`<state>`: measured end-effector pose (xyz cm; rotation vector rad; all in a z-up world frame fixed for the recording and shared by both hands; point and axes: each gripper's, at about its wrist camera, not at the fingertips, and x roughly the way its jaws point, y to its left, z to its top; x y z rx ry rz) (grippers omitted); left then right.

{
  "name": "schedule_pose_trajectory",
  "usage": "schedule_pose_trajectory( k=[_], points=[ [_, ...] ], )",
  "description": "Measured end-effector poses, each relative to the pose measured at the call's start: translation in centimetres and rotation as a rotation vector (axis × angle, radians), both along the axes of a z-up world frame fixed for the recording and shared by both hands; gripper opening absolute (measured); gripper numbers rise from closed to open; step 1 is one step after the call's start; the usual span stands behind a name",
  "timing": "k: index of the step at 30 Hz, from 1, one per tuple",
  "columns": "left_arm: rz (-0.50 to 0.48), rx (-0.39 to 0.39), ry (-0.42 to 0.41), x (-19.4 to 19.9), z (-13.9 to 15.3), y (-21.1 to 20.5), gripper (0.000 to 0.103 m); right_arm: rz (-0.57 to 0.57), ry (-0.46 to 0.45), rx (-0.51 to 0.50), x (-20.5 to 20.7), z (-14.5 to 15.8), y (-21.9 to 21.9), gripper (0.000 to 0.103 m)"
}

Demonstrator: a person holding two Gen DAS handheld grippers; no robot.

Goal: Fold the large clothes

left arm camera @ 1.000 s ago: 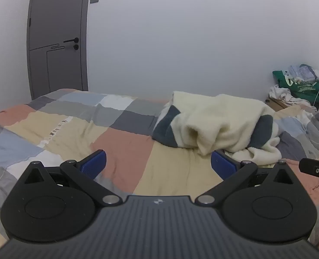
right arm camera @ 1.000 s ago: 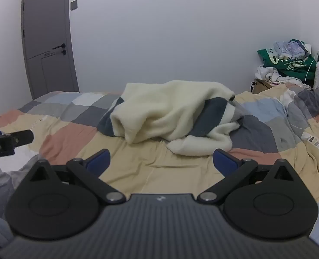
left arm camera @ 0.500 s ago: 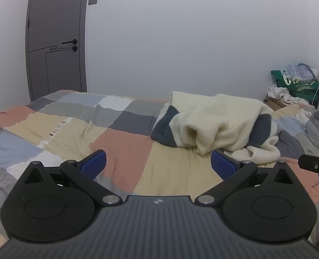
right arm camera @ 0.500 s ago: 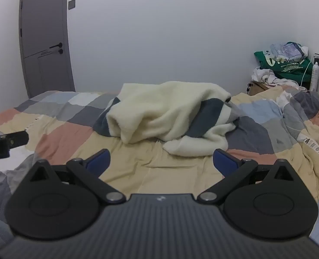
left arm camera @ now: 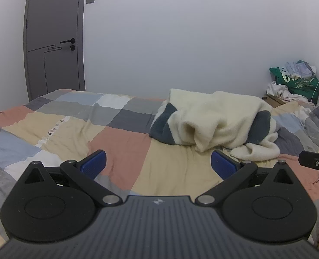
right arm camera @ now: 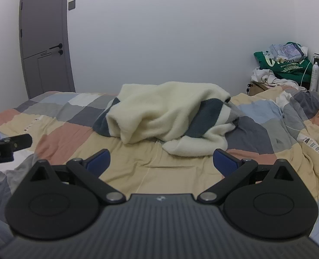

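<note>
— Left wrist: left gripper (left arm camera: 158,165) spread wide, empty. Cream-and-navy fleece garment (left arm camera: 219,122) heaped on patchwork quilt (left arm camera: 73,129), well ahead.

— Right wrist: right gripper (right arm camera: 161,161) wide open, nothing held. Green bag (right arm camera: 286,64) marked "2020"; quilt lettering only partly legible.

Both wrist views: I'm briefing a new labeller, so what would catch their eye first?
A crumpled cream garment with dark blue patches lies heaped mid-bed on the checked quilt. Both the left gripper and right gripper hang open short of it. A green bag tops clutter in the far right corner.
</note>
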<state>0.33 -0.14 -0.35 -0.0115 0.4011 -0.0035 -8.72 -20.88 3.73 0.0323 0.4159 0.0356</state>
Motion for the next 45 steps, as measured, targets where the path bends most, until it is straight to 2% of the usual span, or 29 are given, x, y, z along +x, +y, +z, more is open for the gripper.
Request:
schedule_pose_trajectory(
  k=[15, 20, 26, 31, 34, 45],
  points=[
    [0.004, -0.015, 0.004, 0.5, -0.6, 0.2, 0.103, 0.010, 0.030, -0.003, 0.8, -1.1, 0.3, 0.103],
    [-0.014, -0.040, 0.008, 0.4, -0.8, 0.4, 0.103, 0.007, 0.024, -0.002, 0.9, -1.1, 0.5, 0.103],
    [-0.031, -0.025, -0.008, 0.0, -0.8, 0.1, 0.103, 0.009, 0.002, -0.011, 0.5, -1.1, 0.8, 0.103],
    [-0.037, -0.035, -0.007, 0.0, -0.7, 0.3, 0.103, 0.014, -0.017, 0.025, 0.4, -0.9, 0.5, 0.103],
    [-0.038, -0.046, -0.006, 0.0, -0.7, 0.6, 0.103, 0.015, 0.013, 0.061, 0.8, -1.3, 0.3, 0.103],
    [-0.048, -0.053, -0.002, -0.1, -0.7, 1.3, 0.103, -0.013, -0.033, 0.043, 0.1, -0.8, 0.9, 0.103]
  ],
)
